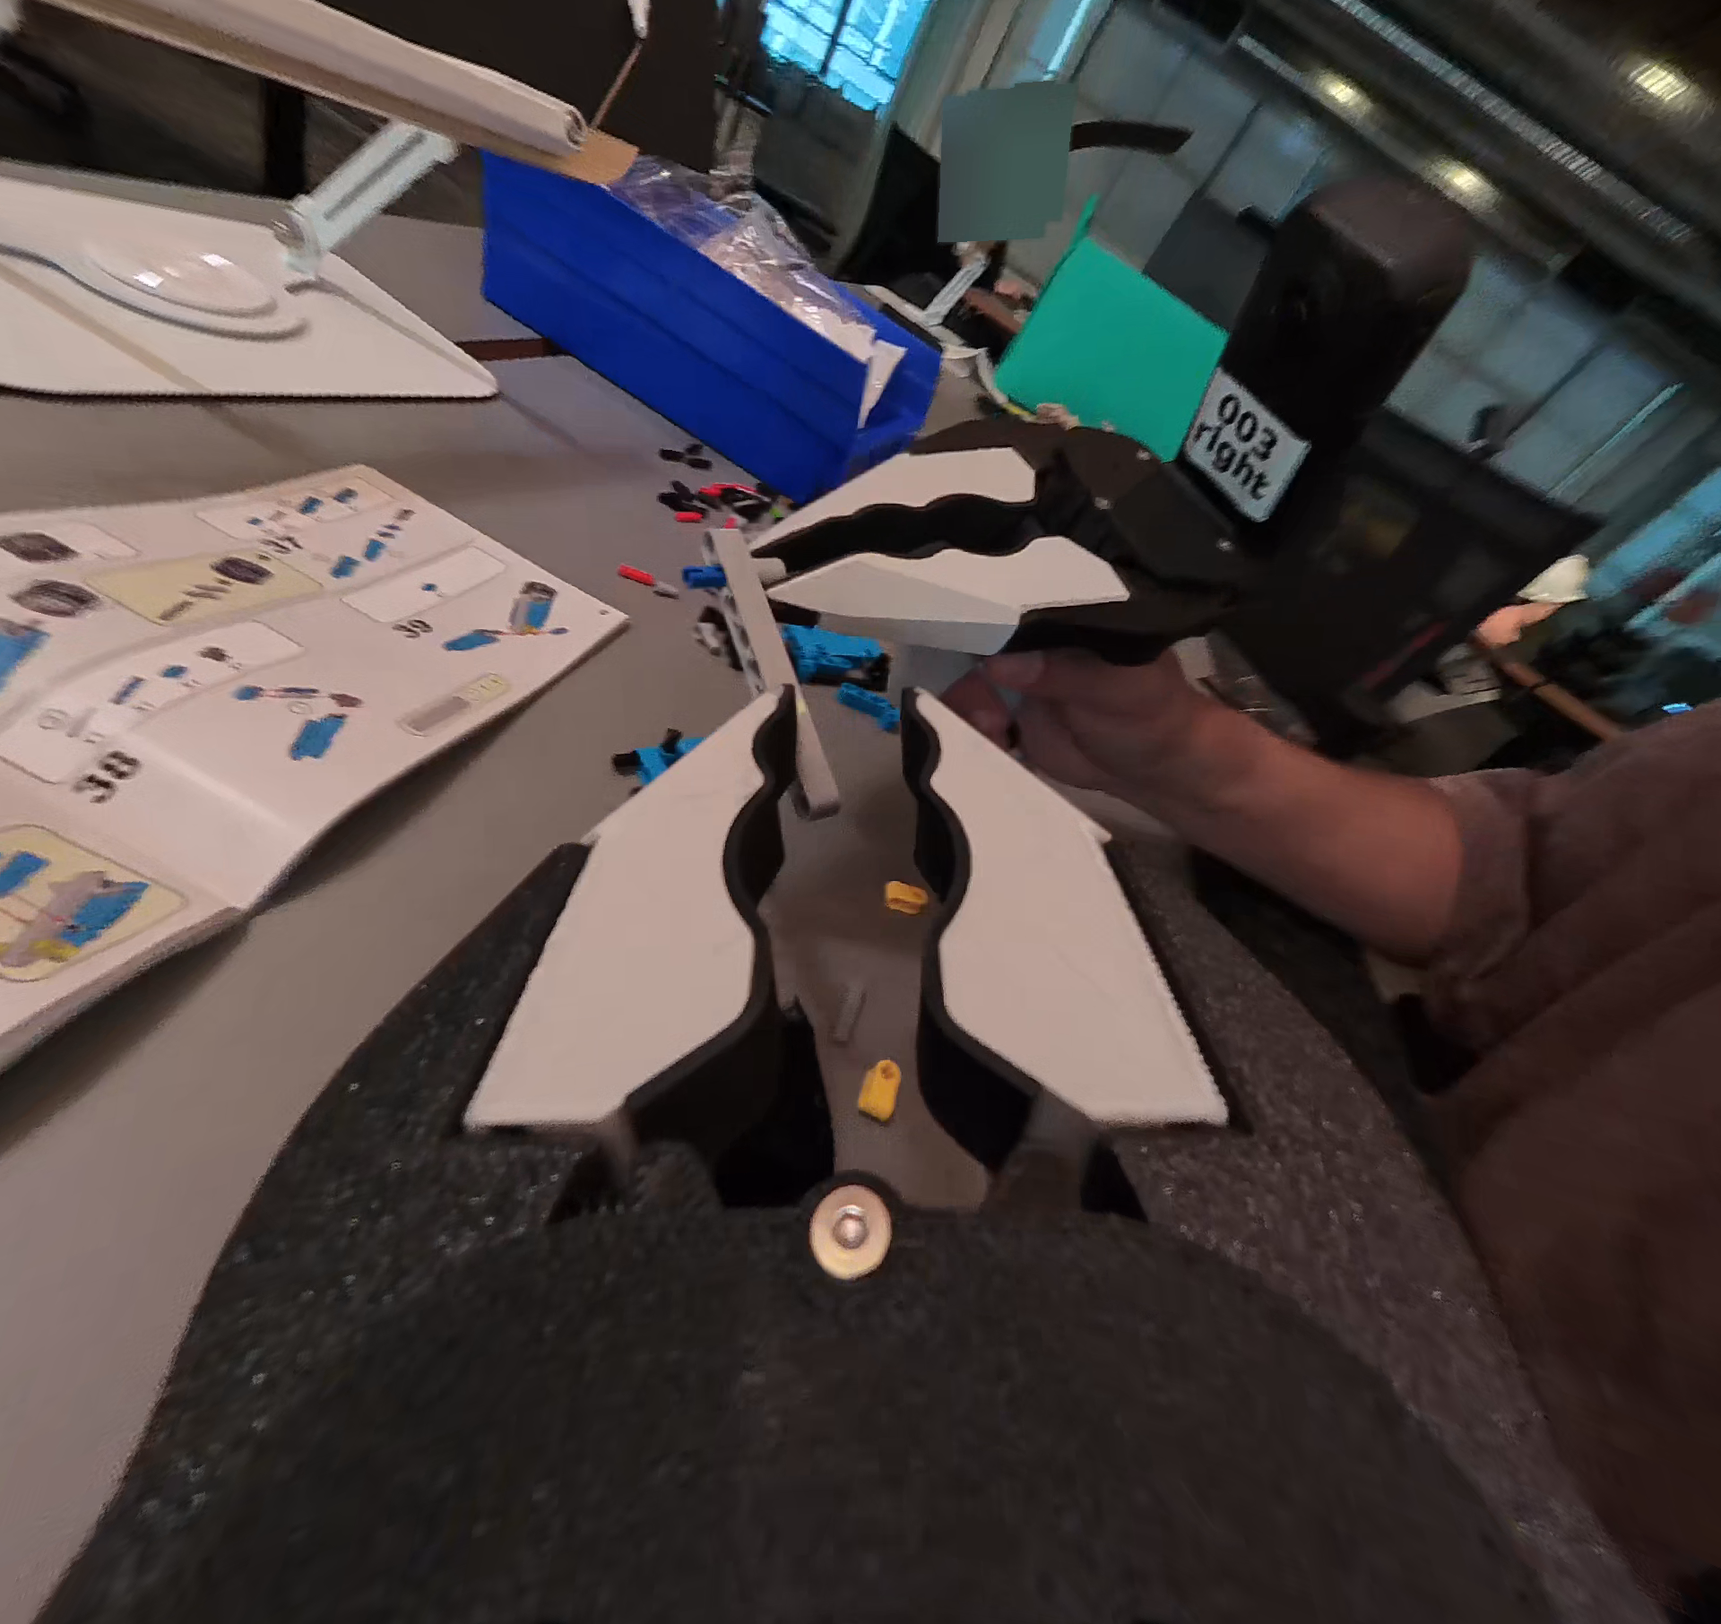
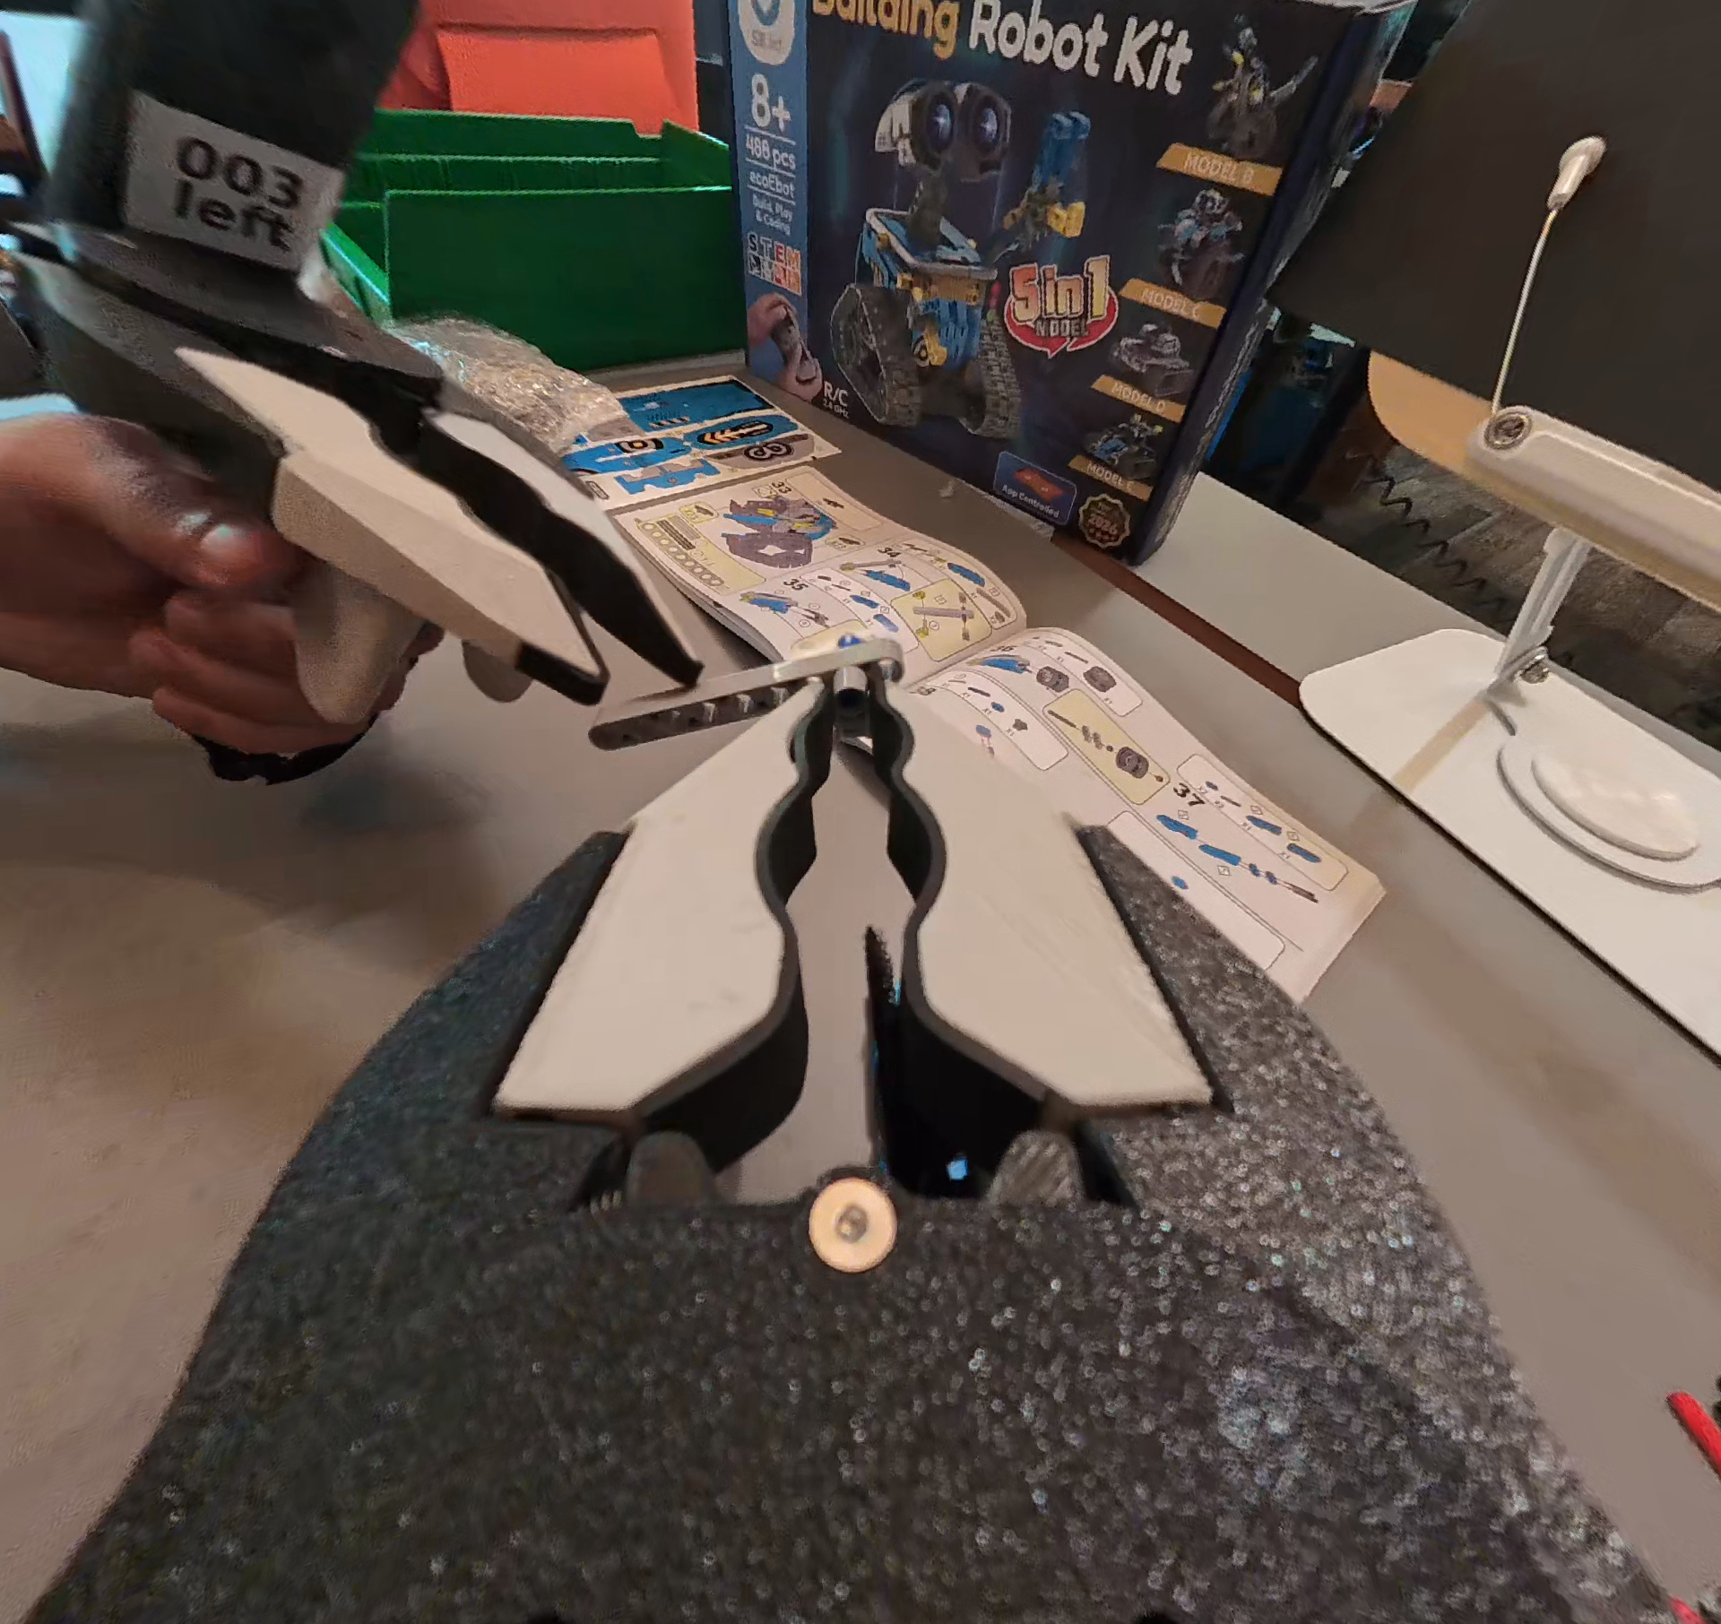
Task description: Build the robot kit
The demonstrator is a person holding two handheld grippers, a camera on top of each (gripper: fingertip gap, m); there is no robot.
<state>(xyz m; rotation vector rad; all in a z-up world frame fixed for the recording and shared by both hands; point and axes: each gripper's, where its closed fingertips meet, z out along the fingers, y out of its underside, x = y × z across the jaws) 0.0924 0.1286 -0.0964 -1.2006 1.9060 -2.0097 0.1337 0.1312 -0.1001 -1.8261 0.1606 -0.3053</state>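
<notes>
A long grey beam with holes (image 1: pixel 765 648) hangs above the table between both grippers. My right gripper (image 2: pixel 849 693) is shut on a small pin (image 2: pixel 849 681) stuck through the beam's (image 2: pixel 708 706) upper end. In the left wrist view the right gripper (image 1: pixel 773 569) comes in from the right, and a blue pin end (image 1: pixel 700 575) shows on the beam's far side. My left gripper (image 1: pixel 847 699) is open. The beam's lower end lies between its jaws, against the left finger (image 1: pixel 745 769). In the right wrist view the left gripper (image 2: pixel 643 685) is at the beam's left end.
An open instruction booklet (image 1: pixel 279 648) (image 2: pixel 1024 723) lies on the grey table. Loose blue, black and red pieces (image 1: pixel 829 653) and yellow pieces (image 1: pixel 903 895) lie near a blue bin (image 1: pixel 698 341). A kit box (image 2: pixel 1071 229), green bin (image 2: pixel 559 248) and white stand (image 2: pixel 1537 788) stand behind. The gap from one gripper's tips to the other's is roughly 4 cm.
</notes>
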